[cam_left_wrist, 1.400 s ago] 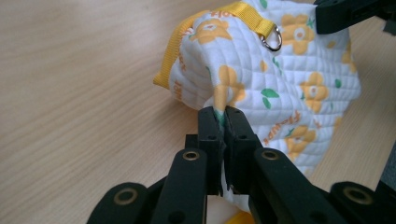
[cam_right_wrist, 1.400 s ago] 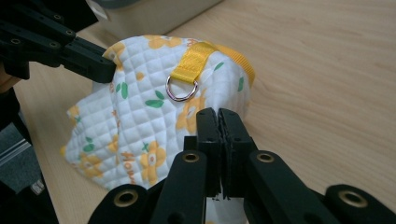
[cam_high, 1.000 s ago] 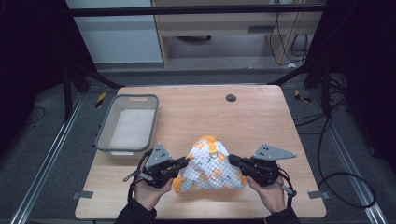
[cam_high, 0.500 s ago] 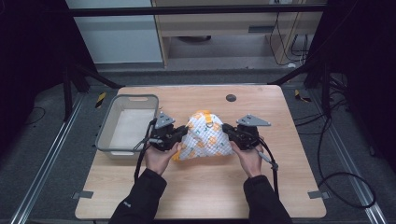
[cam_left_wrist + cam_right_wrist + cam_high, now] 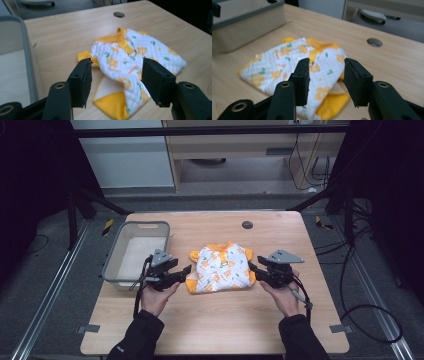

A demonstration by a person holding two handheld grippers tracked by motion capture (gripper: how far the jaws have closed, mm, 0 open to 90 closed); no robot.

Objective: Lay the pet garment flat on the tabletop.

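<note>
At nine o'clock on the desk (image 5: 225, 320) stands a grey basket (image 5: 114, 265). Just right of it the left tool (image 5: 186, 271) has just been spreading its jaws, which stand apart with nothing pinched. At the centre lies the folded quilted garment (image 5: 222, 268), white with orange flowers, flat on the wood. At three o'clock the right tool (image 5: 252, 266) has likewise just been opening, clear of the cloth.

A light wooden table (image 5: 220, 320) carries a grey basket (image 5: 112, 265) and a folded orange-flowered garment (image 5: 220, 267).
</note>
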